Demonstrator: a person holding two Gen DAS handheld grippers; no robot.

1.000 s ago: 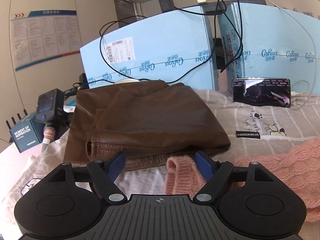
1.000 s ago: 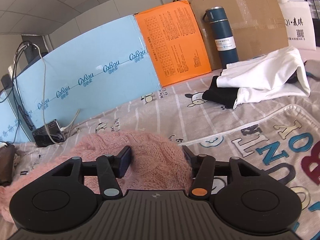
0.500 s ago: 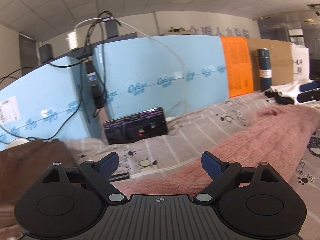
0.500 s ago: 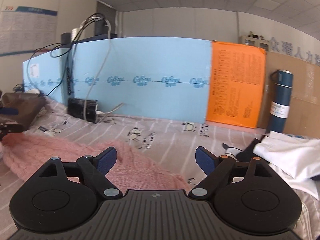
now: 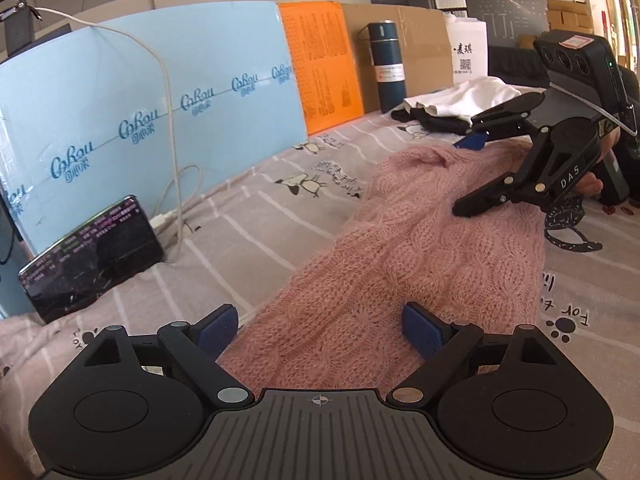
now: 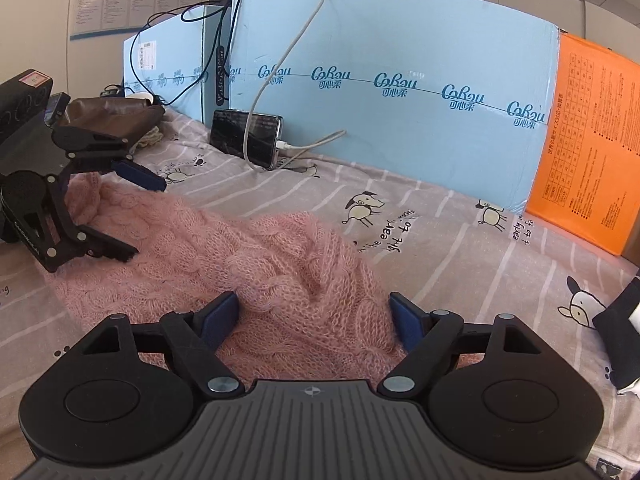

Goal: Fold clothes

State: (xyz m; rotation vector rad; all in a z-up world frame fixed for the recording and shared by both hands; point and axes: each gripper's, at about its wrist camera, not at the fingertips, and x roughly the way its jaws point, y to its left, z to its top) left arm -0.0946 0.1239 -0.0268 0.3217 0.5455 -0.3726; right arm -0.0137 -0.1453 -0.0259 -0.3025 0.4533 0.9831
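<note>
Across the cartoon-print bedsheet [image 5: 256,224] a pink cable-knit sweater [image 5: 420,248] lies in a long rumpled band, one end under each tool. The left gripper [image 5: 320,328] has its jaws spread wide over its end of the knit, the blue pads apart from the wool and gripping nothing. The right gripper [image 6: 316,314] straddles a raised bunch of knit at the other end; its jaws have just been closing, yet the pads still stand clear of the fabric. Placed end to end like this, the two look set to pinch both ends together and carry one fold evenly. A phone [image 6: 245,138] on its charging cable [image 6: 280,64] leans against the blue foam board [image 6: 400,92] behind, clear of the work.
</note>
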